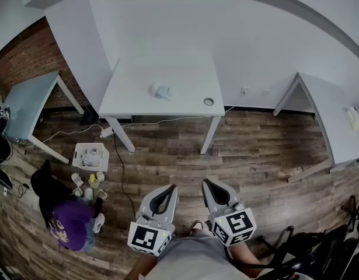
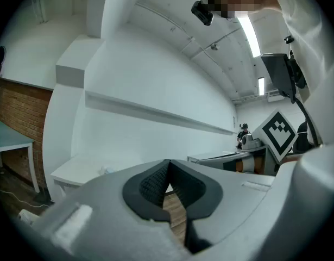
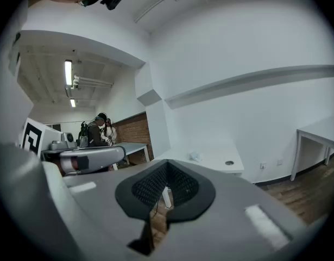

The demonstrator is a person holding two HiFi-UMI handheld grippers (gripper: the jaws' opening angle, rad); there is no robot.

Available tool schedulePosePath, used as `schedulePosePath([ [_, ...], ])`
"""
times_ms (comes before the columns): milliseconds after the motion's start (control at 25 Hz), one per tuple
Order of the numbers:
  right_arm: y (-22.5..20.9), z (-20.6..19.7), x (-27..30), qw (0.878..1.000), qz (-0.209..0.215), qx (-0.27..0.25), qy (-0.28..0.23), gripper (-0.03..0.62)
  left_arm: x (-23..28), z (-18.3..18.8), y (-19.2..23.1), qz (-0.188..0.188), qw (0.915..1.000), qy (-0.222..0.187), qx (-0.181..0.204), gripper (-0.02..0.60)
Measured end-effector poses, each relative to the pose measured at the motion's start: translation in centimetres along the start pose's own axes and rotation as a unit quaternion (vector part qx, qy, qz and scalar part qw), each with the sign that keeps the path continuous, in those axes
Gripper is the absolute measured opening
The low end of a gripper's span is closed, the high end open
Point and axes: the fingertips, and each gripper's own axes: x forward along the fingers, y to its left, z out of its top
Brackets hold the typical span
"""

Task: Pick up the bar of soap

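Soap lies near the middle of the white bench, well apart from both claws. The left claw and right claw hover side by side over the wood floor. Each is closed tip to tip, holds nothing and points toward the bench.

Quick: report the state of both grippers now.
Left gripper: jaws closed, holding nothing.
Right gripper: jaws closed, holding nothing.
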Motion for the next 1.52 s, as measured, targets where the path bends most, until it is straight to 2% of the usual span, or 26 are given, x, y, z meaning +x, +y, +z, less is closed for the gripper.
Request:
schedulePosePath([
  [560,0.7,-0.2,-0.4,1.000,0.004,-0.007,0.003,0.000,-0.4,0.2,-0.4,-0.003,1.0000,-0.003,-0.007,-0.003],
  [880,0.9,-0.2,-0.8,1.000,0.025,0.006,-0.005,0.002,-0.5,0.2,-1.1,0.000,1.0000,-0.001,-0.007,-0.002],
  [1280,-0.5,0.4,-2.4,0.999,0.032,0.008,-0.016,0.003,0.5,0.3,-3.6,-0.006,1.0000,0.006,0.003,-0.002],
  [1520,-1.9,0.5,-3.9,0.999,0.035,-0.002,-0.029,0.003,1.2,0.2,-5.5,0.005,0.9999,0.005,0.015,-0.002],
])
